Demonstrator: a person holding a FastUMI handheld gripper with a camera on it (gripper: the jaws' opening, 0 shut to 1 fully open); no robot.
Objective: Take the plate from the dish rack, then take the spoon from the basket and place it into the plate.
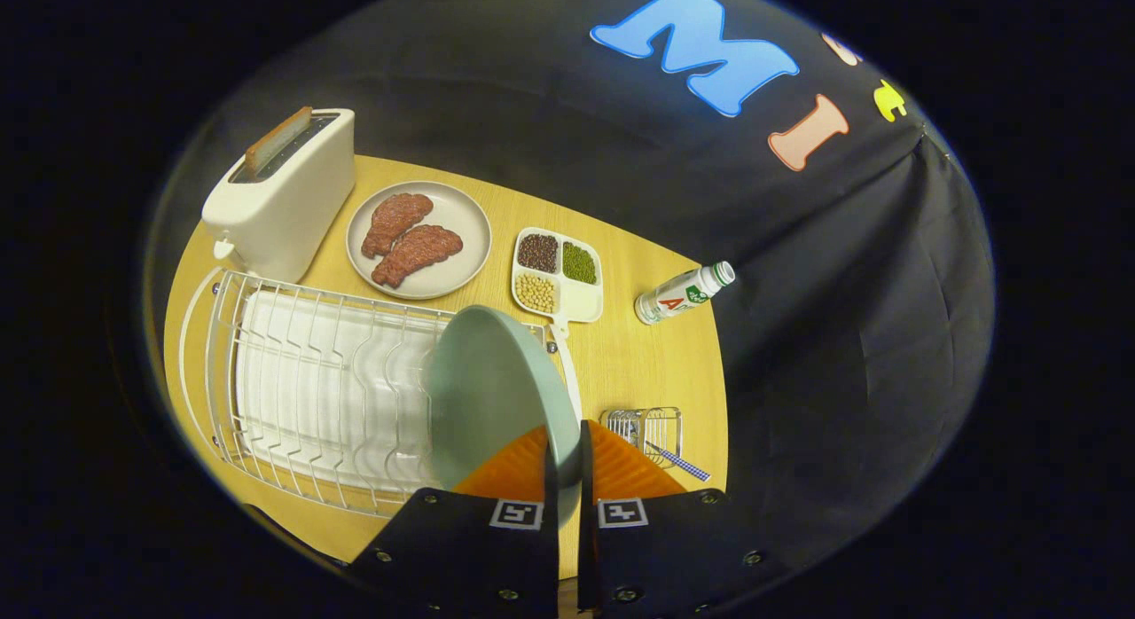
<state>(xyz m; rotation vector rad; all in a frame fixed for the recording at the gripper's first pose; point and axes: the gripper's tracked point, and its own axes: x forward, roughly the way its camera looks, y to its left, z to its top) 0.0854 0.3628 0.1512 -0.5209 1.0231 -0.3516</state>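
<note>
Tongs (567, 455): mine, low in the middle of the frame, both fingers pressed on the rim of the plate, one on each face
Plate (497, 388): pale green, held on edge between my fingers, tilted, its hollow turned to the left, above the right end of the dish rack
Dish rack (293, 380): white wire over a white ribbed tray, lower left of the frame, on the tabletop (638, 371)
Basket (645, 427): small wire one, right of my fingers, just beyond them
Spoon (678, 461): lying in the basket, its checked handle sticking out over the near side
Toaster (279, 193): cream, upper left, a slice standing in its slot
Grey plate (418, 239): round, right of the toaster, two brown patties on it
Divided dish (559, 275): white, centre, dark grains, green beans and pale beans in three of its compartments
Bottle (684, 293): on its side, right of the divided dish, cap pointing to the upper right
</note>
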